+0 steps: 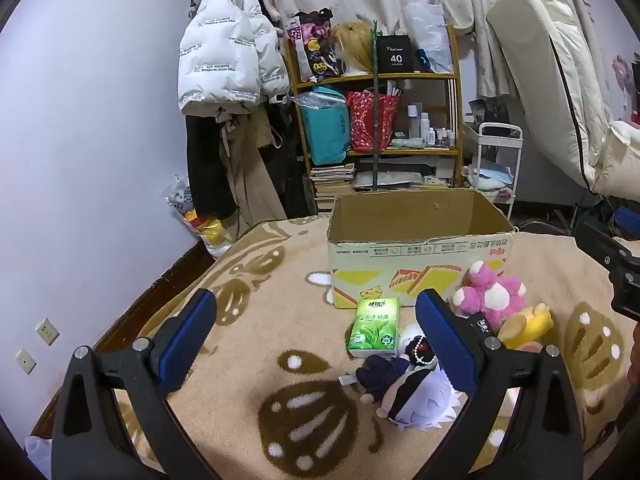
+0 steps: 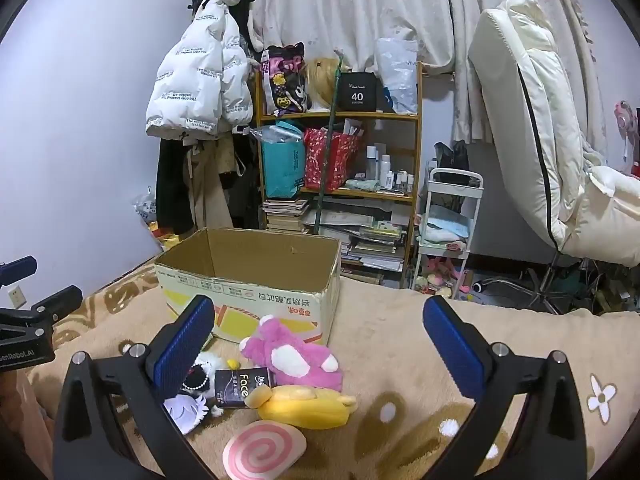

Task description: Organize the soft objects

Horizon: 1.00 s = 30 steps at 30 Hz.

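An open cardboard box (image 1: 416, 256) stands on the tan patterned blanket (image 1: 256, 340); it also shows in the right wrist view (image 2: 248, 280). In front of it lie a pink plush (image 2: 294, 354), a yellow plush (image 2: 308, 406), a pink swirl cushion (image 2: 262, 450), a black tissue pack (image 2: 236, 386), a green tissue pack (image 1: 375, 329) and a doll with white hair (image 1: 412, 396). My left gripper (image 1: 316, 328) is open and empty above the blanket, left of the pile. My right gripper (image 2: 320, 332) is open and empty above the pile.
A shelf (image 1: 376, 120) full of bags, books and bottles stands behind the bed. Coats (image 1: 228, 68) hang on the left wall. A white cart (image 2: 448, 224) and a cream chair (image 2: 532, 140) are to the right.
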### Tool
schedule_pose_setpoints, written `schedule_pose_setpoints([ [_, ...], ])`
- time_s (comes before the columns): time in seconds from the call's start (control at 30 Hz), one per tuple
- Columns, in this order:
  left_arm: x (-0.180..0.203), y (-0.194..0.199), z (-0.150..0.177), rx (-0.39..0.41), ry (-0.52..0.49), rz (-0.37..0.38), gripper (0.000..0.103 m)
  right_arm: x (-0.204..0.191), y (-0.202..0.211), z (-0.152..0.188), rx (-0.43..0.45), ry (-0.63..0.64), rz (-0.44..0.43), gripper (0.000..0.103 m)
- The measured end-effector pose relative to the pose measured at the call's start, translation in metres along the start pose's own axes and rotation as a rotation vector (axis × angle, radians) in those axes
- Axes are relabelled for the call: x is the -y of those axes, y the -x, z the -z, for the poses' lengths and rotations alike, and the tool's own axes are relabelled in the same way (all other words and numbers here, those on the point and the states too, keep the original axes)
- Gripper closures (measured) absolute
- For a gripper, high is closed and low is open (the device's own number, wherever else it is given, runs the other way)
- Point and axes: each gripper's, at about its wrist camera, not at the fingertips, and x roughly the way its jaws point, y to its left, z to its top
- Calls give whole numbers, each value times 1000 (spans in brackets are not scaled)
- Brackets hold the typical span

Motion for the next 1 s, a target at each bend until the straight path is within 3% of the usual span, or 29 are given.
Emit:
schedule_pose_setpoints([
  [1.0,1,-4,5,4,6,-11,4,2,-3,6,-18,-9,10,0],
])
